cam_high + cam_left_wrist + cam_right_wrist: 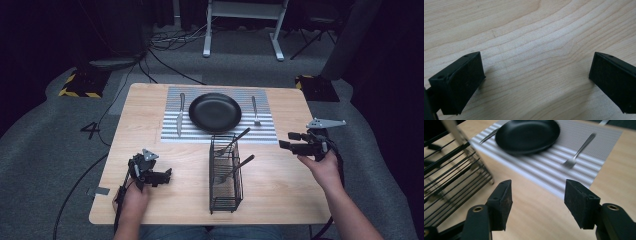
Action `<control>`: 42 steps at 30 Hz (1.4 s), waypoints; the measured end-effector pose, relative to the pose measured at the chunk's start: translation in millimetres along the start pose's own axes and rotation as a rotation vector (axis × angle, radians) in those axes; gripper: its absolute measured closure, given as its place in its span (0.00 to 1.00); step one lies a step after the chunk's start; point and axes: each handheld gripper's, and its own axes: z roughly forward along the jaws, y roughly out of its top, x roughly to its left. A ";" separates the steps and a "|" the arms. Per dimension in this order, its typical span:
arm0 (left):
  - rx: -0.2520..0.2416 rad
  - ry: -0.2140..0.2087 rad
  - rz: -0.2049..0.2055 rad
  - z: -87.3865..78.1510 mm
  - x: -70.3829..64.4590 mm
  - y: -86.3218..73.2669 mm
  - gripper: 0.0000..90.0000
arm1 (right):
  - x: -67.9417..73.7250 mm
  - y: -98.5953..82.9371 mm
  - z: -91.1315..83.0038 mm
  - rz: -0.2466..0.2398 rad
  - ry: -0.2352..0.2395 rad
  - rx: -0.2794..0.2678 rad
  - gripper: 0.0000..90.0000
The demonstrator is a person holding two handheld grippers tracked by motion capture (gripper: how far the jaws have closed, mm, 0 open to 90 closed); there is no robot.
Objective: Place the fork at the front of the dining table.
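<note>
Both jaws released, right gripper (285, 140) at centre right nears rack (225, 170); its slim, slippery steel utensils (235, 167) look best pinched mid-handle.

A wooden table (280, 170) bears a striped placemat (267, 131) and wire basket (225, 172).

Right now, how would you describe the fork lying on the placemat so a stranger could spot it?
Find the striped placemat at the table's far side, with the black plate in its middle. The fork lies flat just right of the plate, alone there; the knife lies on the plate's left.
</note>
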 end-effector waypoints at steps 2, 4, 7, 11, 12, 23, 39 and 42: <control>0.000 0.000 0.000 0.0 -0.1 0.0 0.00 | 1.9 -7.4 -5.7 0.021 0.033 0.028 0.42; 0.000 0.000 0.000 0.0 0.0 0.0 0.00 | 5.5 -15.2 -11.4 0.020 0.049 0.041 0.40; 0.000 0.000 0.000 0.0 -0.1 0.0 0.00 | 12.3 -26.0 -18.8 0.003 0.038 0.046 0.39; -0.001 0.000 0.000 0.0 0.0 0.0 0.00 | 18.7 -38.8 -25.1 0.000 0.053 0.039 0.38; 0.000 0.000 0.000 0.0 0.0 0.0 0.00 | 19.6 -41.4 -26.2 0.010 0.063 0.039 0.38; -0.002 -0.005 0.004 0.5 0.8 0.4 0.00 | 33.2 -76.0 -25.7 0.002 0.009 0.000 0.38; -0.002 -0.006 0.006 0.7 1.9 0.7 0.00 | 25.1 -118.1 11.5 -0.011 -0.088 0.022 0.40; -0.002 -0.006 0.005 0.8 1.8 0.7 0.00 | 23.3 -120.6 13.5 -0.018 -0.101 0.040 0.40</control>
